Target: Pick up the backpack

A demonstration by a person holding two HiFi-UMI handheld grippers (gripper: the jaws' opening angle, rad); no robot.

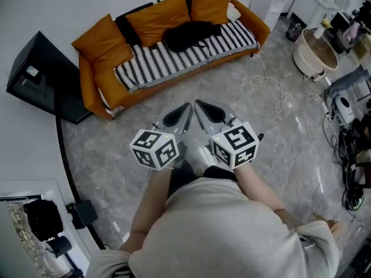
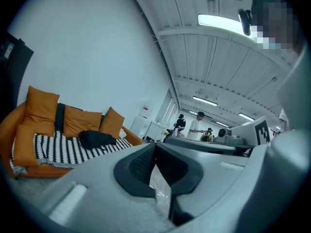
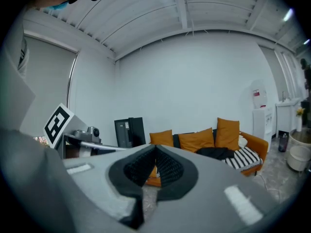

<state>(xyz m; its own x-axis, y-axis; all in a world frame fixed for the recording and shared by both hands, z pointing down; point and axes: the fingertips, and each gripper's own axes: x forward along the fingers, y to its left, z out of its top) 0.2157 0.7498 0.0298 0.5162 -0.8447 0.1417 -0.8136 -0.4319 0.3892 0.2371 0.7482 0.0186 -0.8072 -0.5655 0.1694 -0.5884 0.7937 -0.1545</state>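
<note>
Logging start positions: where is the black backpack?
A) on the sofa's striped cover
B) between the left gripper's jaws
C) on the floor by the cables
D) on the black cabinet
A: the black backpack lies on the striped cover of the orange sofa.

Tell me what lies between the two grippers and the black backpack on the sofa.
Head view: only bare marble floor, then the striped blanket on the sofa, separate the left gripper and right gripper from the backpack.

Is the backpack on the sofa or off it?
On it: the black backpack lies slumped on the striped cover of the sofa, before the orange cushions.
</note>
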